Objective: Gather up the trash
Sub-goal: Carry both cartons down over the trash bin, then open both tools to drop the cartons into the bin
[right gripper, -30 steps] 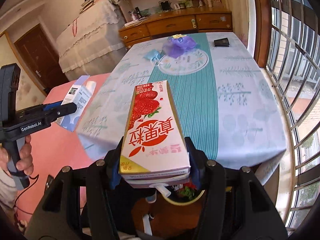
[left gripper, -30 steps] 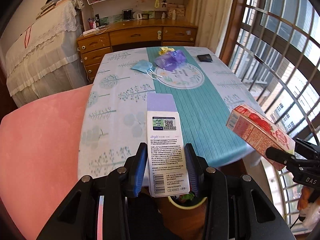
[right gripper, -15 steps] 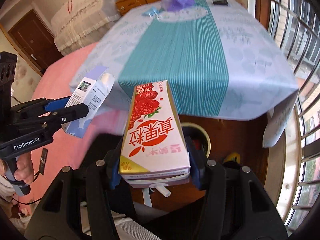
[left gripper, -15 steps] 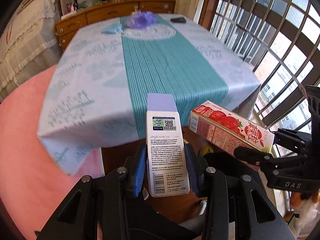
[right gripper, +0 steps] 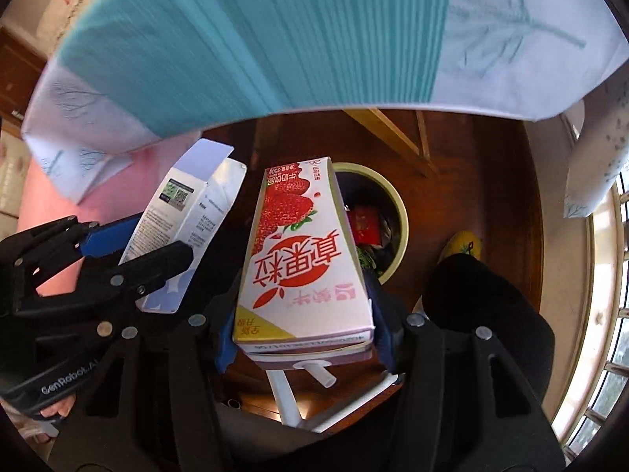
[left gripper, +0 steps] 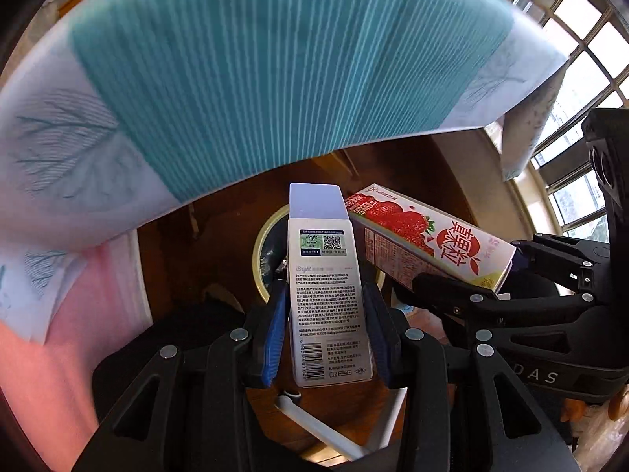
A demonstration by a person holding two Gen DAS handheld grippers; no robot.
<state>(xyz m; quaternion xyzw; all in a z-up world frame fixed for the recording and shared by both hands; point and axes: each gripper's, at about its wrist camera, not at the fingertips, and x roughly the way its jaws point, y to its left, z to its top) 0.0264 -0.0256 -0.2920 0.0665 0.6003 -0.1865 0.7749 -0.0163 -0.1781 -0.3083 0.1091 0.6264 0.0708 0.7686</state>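
Left wrist view: your left gripper (left gripper: 328, 320) clamps the white box (left gripper: 326, 295) over the bin's rim (left gripper: 259, 247).

Right wrist view: your right gripper (right gripper: 302, 314) grips the strawberry carton (right gripper: 302, 259); only here red trash (right gripper: 363, 224) shows inside the bin (right gripper: 397, 204).

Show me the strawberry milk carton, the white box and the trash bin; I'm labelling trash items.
strawberry milk carton (right gripper: 302, 251): right wrist view, printed top face.
white box (left gripper: 328, 299): left wrist view, text panel.
trash bin (right gripper: 399, 212): right wrist view, yellow rim.
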